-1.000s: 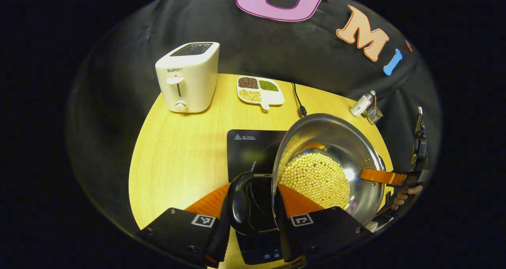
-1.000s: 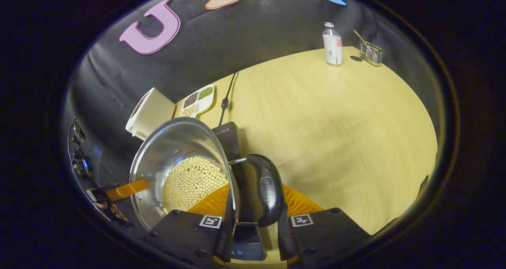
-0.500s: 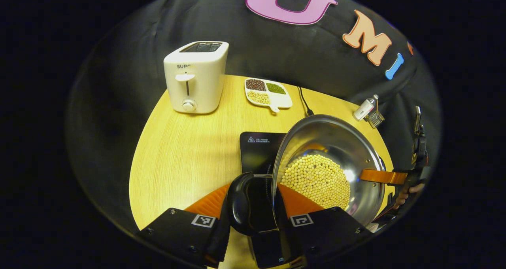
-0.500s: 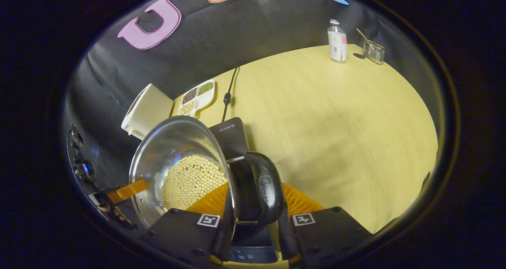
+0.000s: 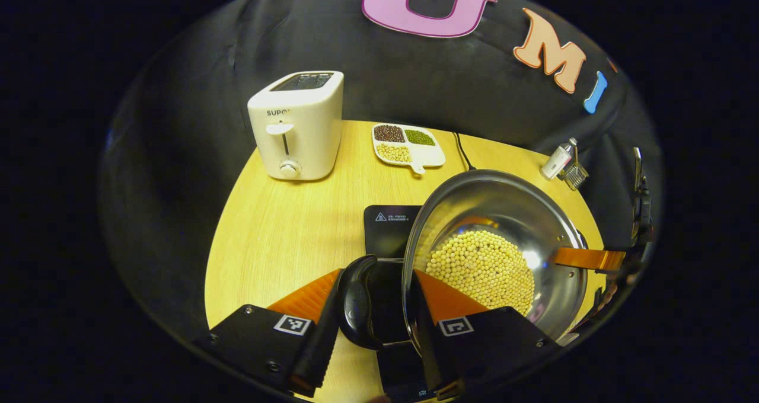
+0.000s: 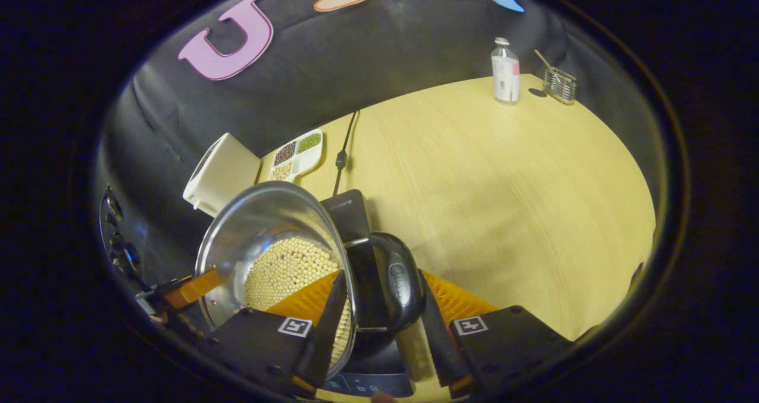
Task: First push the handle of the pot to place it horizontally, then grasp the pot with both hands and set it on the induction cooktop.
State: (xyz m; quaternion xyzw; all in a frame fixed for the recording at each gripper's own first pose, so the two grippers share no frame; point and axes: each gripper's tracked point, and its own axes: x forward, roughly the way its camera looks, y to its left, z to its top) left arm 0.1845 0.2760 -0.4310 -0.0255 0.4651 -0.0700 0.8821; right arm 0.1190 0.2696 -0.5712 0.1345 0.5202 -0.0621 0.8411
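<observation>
A steel pot [image 5: 504, 213] of pale beans [image 5: 480, 266] stands over the black induction cooktop [image 5: 388, 231]. In the left gripper view my left gripper [image 5: 377, 271] straddles the pot's black side handle [image 5: 356, 308]; its jaws are open, one finger outside the handle, the other inside the rim. The right gripper's finger [image 5: 587, 258] reaches in at the far rim. In the right gripper view my right gripper [image 6: 382, 272] is open around the other black handle [image 6: 403, 284], with table showing between handle and outer finger. The pot [image 6: 261, 225] covers most of the cooktop [image 6: 347, 210].
A white toaster [image 5: 296, 127] and a divided dish of beans [image 5: 406, 145] stand at the back, with the cooktop's cable [image 5: 462, 154] beside them. A bottle [image 6: 505, 74] and a wire holder [image 6: 560, 83] sit at the far corner. Bare tabletop [image 6: 504, 184] spreads right of the pot.
Both grippers have spread their fingers and let go of the pot's handles. The pot has come lower over the cooktop.
</observation>
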